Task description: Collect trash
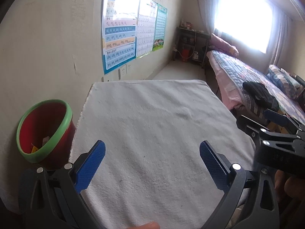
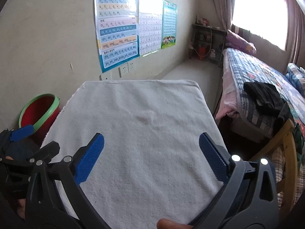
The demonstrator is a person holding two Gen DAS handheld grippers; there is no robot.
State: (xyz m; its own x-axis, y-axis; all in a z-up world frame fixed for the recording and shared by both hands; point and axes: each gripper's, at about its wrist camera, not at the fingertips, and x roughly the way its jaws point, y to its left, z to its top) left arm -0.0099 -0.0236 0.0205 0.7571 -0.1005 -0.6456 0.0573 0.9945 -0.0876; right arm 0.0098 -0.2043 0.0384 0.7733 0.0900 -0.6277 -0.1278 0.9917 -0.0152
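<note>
A red bin with a green rim (image 1: 44, 131) stands at the left of a table covered with a white towel (image 1: 152, 126). Small scraps, one yellow (image 1: 34, 149), lie inside the bin. The bin also shows in the right wrist view (image 2: 39, 112). My left gripper (image 1: 152, 155) is open and empty above the towel's near part. My right gripper (image 2: 151, 148) is open and empty above the towel (image 2: 137, 126). The right gripper shows at the right edge of the left wrist view (image 1: 276, 133). No trash shows on the towel.
A wall with posters (image 1: 122, 32) and sockets runs behind the table. A bed with a patterned quilt (image 2: 263, 80) and dark clothes (image 2: 265, 95) stands to the right. A wooden chair (image 2: 286, 152) is at the near right. A shelf (image 1: 190, 42) stands in the far corner.
</note>
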